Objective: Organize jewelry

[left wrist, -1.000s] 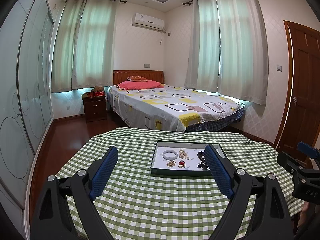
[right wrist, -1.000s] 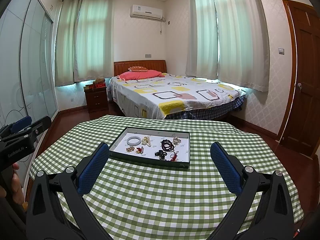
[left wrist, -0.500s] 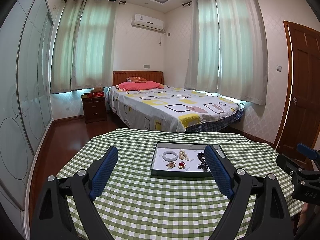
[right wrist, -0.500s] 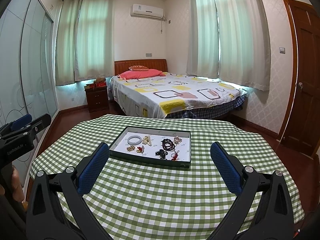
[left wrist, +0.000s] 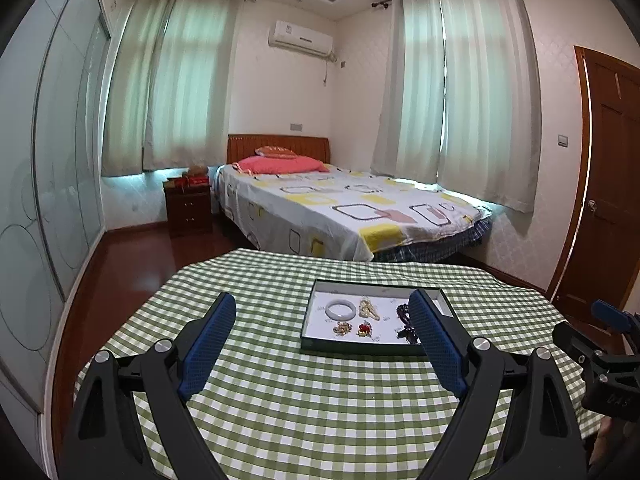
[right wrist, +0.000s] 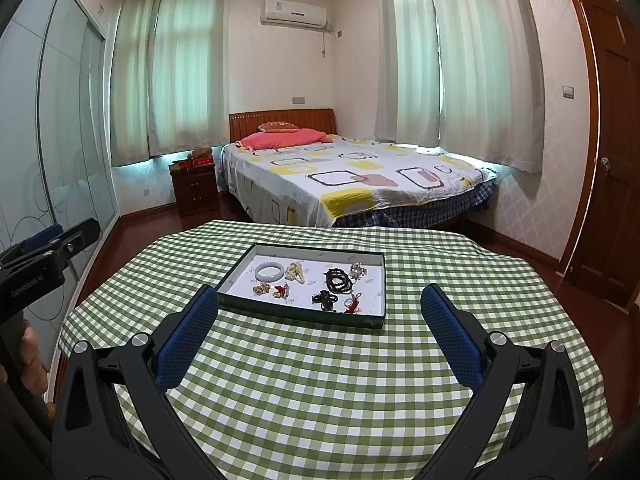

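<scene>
While jewelry fills tray, hand-held grippers gape.

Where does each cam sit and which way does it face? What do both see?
Left wrist: on the left tool, facing the bed across the checked table; own open fingers frame the tray, right tool at right edge.
Right wrist: on the right tool, same heading, tray centred between open fingers; left tool and a hand at left edge.
Shared: tray, white bangle, table, bed.
</scene>
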`<state>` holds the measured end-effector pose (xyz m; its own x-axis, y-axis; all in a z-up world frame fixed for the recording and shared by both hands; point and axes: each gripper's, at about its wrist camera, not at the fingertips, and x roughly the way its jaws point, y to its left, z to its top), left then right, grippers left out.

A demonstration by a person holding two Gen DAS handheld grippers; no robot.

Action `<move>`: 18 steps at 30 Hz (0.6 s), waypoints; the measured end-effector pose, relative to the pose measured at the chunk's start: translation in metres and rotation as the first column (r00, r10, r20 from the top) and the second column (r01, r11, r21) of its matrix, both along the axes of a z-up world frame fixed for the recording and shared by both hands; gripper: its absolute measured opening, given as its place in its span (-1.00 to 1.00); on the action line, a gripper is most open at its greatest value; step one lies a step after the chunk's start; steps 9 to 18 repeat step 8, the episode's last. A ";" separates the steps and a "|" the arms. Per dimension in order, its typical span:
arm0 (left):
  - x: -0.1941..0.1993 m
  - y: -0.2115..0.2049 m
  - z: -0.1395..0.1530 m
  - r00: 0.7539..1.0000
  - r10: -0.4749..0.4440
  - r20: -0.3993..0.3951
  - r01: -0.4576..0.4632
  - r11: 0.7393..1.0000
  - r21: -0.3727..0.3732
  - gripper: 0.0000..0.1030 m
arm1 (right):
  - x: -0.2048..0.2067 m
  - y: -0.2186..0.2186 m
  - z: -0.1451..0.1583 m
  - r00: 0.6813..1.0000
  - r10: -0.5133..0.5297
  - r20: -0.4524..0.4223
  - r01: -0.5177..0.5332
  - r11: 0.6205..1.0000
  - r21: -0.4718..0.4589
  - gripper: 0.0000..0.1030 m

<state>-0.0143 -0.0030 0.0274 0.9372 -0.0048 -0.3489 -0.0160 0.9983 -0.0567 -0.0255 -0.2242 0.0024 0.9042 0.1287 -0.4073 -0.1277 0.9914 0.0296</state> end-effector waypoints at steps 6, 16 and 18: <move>0.026 0.003 -0.019 0.997 0.020 -0.070 -0.019 1.000 0.018 0.65 | 0.016 -0.007 -0.012 0.999 -0.020 -0.033 0.020 1.000 0.008 0.91; 0.040 0.006 -0.031 0.994 0.025 -0.105 -0.024 1.000 0.015 0.65 | 0.025 -0.012 -0.019 0.998 -0.029 -0.047 0.029 1.000 0.011 0.91; 0.040 0.006 -0.031 0.994 0.025 -0.105 -0.024 1.000 0.015 0.65 | 0.025 -0.012 -0.019 0.998 -0.029 -0.047 0.029 1.000 0.011 0.91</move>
